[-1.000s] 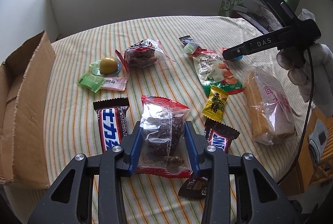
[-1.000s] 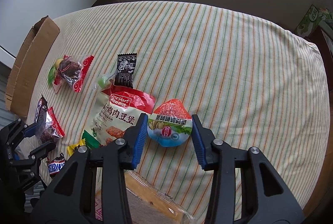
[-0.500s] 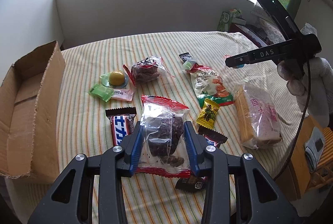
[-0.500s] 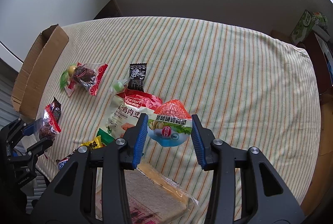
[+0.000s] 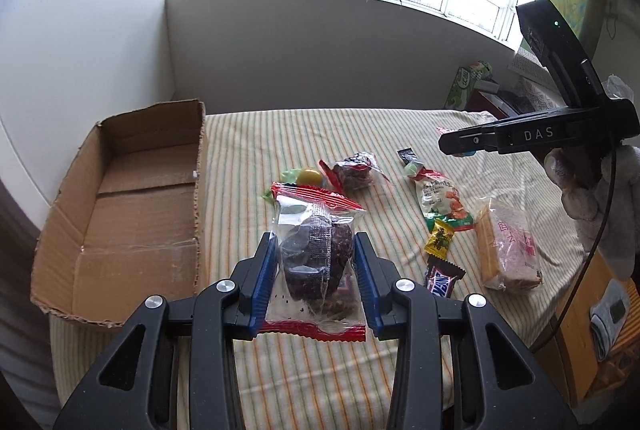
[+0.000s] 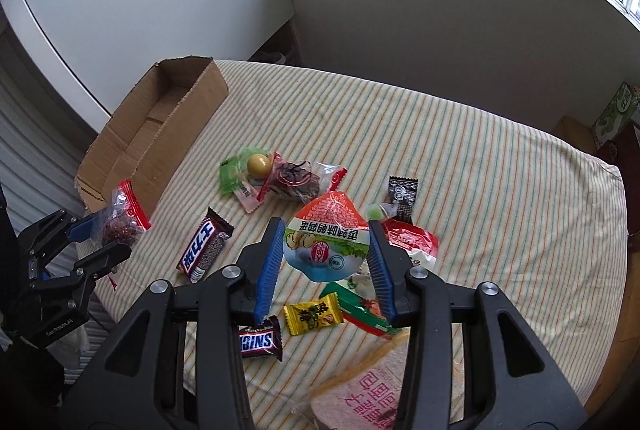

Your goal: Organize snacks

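A: Where do the snacks stand?

B: The left gripper pinches a clear red-edged packet of dark dried fruit by its sides, held in the air above the striped bed, just beside the open cardboard box. The right gripper pinches a round blue-and-red pouch, raised above the loose pile.

A: And what lies below?

B: A long chocolate bar, a small chocolate bar, a yellow candy, a green-and-red bag, a wrapped bread loaf, and a second dark-fruit packet by a yellow ball.

A: What might go wrong?

B: I judge both wrappers slick and air-filled; the pads bear on film more than on contents, so either could slip during a swing toward the box. The box's near wall stands high, so a low carry could catch the packet's hanging edge. Both grippers heading for one box could also collide.
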The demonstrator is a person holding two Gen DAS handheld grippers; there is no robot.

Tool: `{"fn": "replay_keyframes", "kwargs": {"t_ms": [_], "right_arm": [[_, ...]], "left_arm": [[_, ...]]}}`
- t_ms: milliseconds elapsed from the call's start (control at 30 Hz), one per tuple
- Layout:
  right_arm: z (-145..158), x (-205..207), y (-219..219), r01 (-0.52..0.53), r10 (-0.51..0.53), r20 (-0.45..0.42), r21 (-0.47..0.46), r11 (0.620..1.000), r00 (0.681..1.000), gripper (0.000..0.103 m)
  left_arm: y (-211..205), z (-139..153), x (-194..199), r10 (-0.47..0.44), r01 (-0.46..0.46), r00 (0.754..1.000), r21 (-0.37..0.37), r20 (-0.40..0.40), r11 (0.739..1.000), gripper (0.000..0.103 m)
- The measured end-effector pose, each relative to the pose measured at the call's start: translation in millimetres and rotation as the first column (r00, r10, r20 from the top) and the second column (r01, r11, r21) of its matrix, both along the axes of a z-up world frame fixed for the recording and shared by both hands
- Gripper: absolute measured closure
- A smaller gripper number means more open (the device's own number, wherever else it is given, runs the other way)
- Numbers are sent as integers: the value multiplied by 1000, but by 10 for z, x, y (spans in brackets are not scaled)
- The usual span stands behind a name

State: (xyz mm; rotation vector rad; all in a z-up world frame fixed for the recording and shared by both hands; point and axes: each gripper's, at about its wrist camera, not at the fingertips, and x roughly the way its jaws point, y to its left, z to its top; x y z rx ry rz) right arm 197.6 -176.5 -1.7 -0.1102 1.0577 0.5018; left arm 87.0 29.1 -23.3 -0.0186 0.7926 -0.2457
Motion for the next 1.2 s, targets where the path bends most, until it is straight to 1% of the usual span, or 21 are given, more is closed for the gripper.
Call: {"fn": "replay_keyframes", "kwargs": {"t_ms": [200, 467, 567, 767, 933, 1067, 1200], "right_arm": [[103, -95, 567, -90, 89, 13, 25, 996, 996, 60], [154, -176, 1326, -190, 189, 19, 42, 981, 982, 60], [148, -188, 1565, -217, 217, 11, 51, 975, 976, 60], [70, -210, 2039, -275, 275, 0, 41, 961, 962, 60], [-51, -163, 2326, -308, 309, -27, 30, 951, 951, 60], [-127, -150, 2432, -326, 327, -43, 14, 945, 944, 60], [-135, -140, 2445, -328, 328, -36, 3, 945, 944, 60]], "left_arm": [[433, 52, -72, 104, -104, 994, -6, 23, 995, 66], [963, 4, -68, 219, -219, 976, -1, 20, 976, 66], [1133, -8, -51, 253, -253, 967, -11, 18, 967, 66], [1350, -33, 11, 293, -293, 956, -21, 15, 956, 66], [1437, -65, 73, 309, -309, 951, -28, 5, 951, 66], [1469, -93, 104, 312, -312, 950, -29, -2, 950, 65], [1487, -94, 113, 313, -313, 950, -41, -1, 949, 64]]}}
